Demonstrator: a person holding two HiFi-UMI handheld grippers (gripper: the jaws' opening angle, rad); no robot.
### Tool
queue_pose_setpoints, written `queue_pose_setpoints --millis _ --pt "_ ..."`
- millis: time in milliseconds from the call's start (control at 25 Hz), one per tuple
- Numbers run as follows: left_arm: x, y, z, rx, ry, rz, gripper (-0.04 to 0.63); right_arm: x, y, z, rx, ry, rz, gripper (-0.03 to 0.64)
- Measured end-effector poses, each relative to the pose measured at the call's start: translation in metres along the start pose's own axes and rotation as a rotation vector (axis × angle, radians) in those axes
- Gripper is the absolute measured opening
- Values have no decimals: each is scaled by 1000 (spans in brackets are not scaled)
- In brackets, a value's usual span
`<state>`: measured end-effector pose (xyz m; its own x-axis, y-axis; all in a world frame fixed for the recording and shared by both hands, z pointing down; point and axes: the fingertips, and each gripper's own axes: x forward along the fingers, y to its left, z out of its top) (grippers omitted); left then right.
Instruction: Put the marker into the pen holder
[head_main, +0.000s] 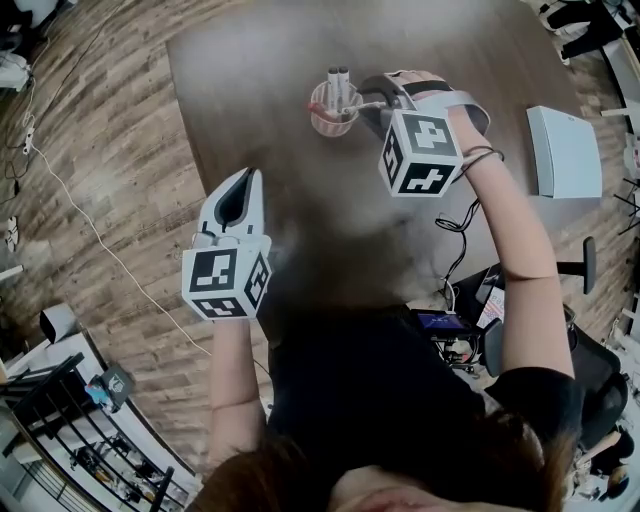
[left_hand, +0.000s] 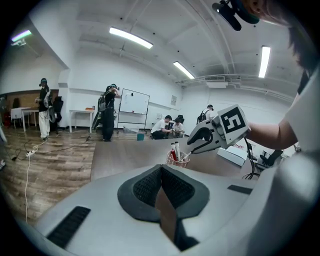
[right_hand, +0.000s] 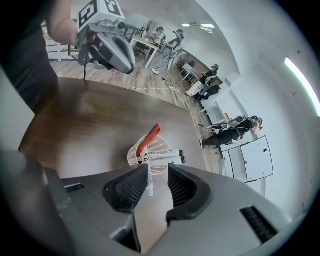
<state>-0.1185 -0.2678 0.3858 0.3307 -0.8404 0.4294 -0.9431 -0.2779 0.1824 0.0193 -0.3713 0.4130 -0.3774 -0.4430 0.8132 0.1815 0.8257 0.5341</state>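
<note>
A pinkish mesh pen holder (head_main: 333, 120) (right_hand: 134, 154) (left_hand: 177, 161) stands on the brown table (head_main: 270, 70). In it are two white black-capped markers (head_main: 340, 76) and a red one (right_hand: 152, 134). My right gripper (head_main: 366, 100) (right_hand: 157, 172) is right beside the holder, open. A thin white marker (right_hand: 148, 182) (left_hand: 186, 157) lies in the gap along one pad, its far end at the holder's rim; the other pad stands clear of it. My left gripper (head_main: 245, 178) (left_hand: 161, 170) hangs over the table's near left edge, shut and holding nothing.
A white box (head_main: 565, 150) lies at the table's right side, with black cables (head_main: 458, 222) near the right forearm. Wooden floor surrounds the table, with a white cord (head_main: 80, 215) and a black rack (head_main: 90, 440) at the left. Several people (left_hand: 107, 112) stand far off.
</note>
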Motion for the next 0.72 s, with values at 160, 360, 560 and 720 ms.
queue_pose_setpoints --millis 160,360,560,720 --pt "-6 1 3 0 -14 6 28 -6 -2 3 48 -29 -10 137" --pt "-22 14 5 -3 -27 33 28 -20 -1 6 143 -59 -58 93" --pt "-38 26 9 1 -43 51 28 -38 10 4 242 -72 -115 50" --pt "-46 29 14 26 -51 41 28 -48 21 2 347 -71 -145 34"
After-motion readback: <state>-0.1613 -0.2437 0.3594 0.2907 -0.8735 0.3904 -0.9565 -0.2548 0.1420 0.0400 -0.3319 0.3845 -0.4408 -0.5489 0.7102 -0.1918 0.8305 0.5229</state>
